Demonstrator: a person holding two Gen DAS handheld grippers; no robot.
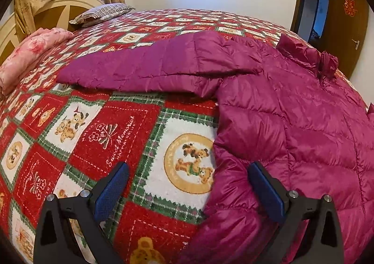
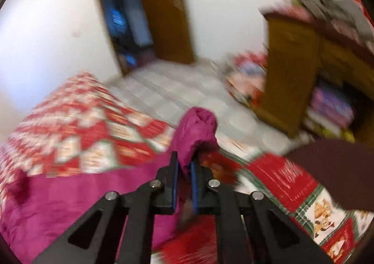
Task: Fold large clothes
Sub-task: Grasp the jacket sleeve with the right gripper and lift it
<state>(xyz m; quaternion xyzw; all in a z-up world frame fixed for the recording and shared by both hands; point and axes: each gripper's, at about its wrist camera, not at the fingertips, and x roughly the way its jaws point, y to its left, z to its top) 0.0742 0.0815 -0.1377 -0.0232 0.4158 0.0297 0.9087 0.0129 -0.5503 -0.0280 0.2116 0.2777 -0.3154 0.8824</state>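
Note:
A magenta quilted down jacket lies spread on the bed, one sleeve stretched out to the left. My left gripper is open and empty, low over the bedspread at the jacket's side edge, its right finger next to the fabric. In the blurred right wrist view, my right gripper is shut on a bunched piece of the jacket, likely the other sleeve, lifted above the bed; more of the jacket lies at lower left.
The bed has a red, green and white teddy-bear patchwork bedspread. A pink folded quilt and a striped pillow lie near the headboard. A wooden door, tiled floor and a cluttered wooden cabinet stand beyond the bed.

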